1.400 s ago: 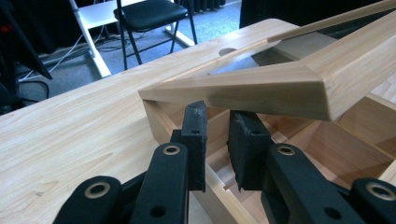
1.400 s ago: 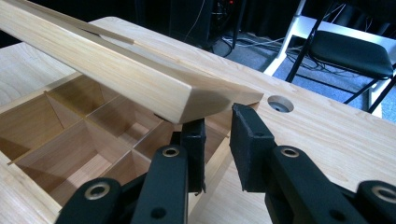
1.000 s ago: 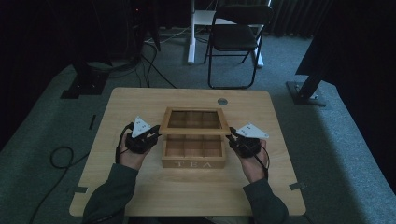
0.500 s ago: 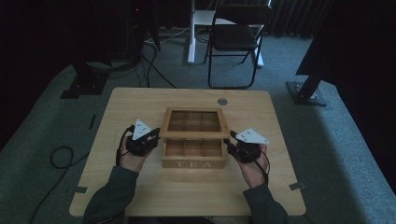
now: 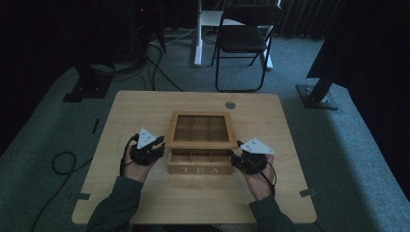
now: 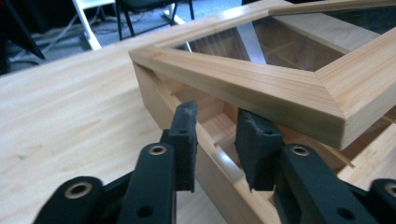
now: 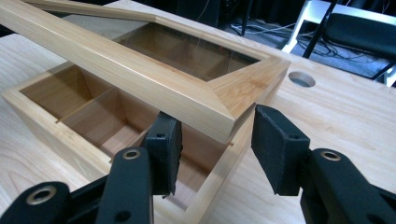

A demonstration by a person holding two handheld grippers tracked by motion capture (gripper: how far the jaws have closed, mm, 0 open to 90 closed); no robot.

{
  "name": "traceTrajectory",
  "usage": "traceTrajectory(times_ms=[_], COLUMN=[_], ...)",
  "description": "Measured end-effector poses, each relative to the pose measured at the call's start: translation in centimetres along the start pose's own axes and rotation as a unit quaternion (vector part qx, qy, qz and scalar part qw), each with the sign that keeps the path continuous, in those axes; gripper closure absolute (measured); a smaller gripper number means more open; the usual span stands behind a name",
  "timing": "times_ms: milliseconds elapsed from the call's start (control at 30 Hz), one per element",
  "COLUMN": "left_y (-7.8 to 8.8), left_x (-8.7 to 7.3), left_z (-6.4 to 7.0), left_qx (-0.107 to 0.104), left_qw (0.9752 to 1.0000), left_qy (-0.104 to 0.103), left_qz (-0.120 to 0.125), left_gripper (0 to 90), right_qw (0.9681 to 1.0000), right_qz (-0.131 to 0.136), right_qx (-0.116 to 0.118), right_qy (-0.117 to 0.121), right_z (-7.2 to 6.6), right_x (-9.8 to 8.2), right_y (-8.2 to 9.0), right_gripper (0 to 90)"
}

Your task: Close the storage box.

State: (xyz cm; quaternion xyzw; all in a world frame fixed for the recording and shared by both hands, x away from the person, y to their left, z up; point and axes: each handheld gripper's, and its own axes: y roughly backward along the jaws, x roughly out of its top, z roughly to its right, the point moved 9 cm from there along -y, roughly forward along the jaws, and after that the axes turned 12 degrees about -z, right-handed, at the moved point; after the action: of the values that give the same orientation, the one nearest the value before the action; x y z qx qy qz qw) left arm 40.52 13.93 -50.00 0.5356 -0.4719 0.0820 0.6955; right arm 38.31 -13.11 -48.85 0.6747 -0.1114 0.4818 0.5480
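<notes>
A wooden tea box point(image 5: 199, 169) marked TEA sits mid-table, with its glass-paned lid point(image 5: 201, 143) partly raised over the divided compartments. My left gripper point(image 5: 159, 146) is at the box's left side. In the left gripper view its jaws point(image 6: 215, 133) are open and straddle the side wall point(image 6: 154, 93), one inside under the lid point(image 6: 261, 88). My right gripper point(image 5: 234, 159) is at the box's right side. Its jaws point(image 7: 217, 140) are open wide across the wall point(image 7: 42, 121), beneath the lid's corner point(image 7: 140, 70).
The wooden table point(image 5: 145, 111) has a round cable hole point(image 5: 230, 105) behind the box. Beyond the far edge stand a folding chair point(image 5: 244, 38) and dark stand bases point(image 5: 316, 96). Cables point(image 5: 63, 162) lie on the floor at left.
The lid has sunk lower over the box. Both grippers have drifted slightly toward the person along the box's sides.
</notes>
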Motion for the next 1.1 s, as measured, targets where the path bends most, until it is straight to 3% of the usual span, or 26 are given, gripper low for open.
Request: traceTrajectory(times_ms=[500,767,1100], left_y=[0.7,1.0,0.6], left_x=[-1.6,-2.0,-2.7], left_z=[1.0,2.2,2.7], left_qx=[-0.016,-0.028,-0.030], left_qw=[0.9998,0.9996,0.9995], left_qy=[0.005,-0.004,-0.001], left_qz=[-0.009,-0.006,-0.012], left_gripper=[50.0,47.8,48.5], right_qw=[1.0000,0.9999,0.9999], right_qz=[-0.007,-0.011,-0.015], right_qx=[-0.003,-0.010,-0.006], right_qy=[0.002,0.009,0.004], right_z=[-0.3,-0.5,-0.7], right_x=[-1.2,-1.8,-2.6], right_y=[-0.4,-0.7,-0.9], right_gripper=[52.1,51.7,51.7])
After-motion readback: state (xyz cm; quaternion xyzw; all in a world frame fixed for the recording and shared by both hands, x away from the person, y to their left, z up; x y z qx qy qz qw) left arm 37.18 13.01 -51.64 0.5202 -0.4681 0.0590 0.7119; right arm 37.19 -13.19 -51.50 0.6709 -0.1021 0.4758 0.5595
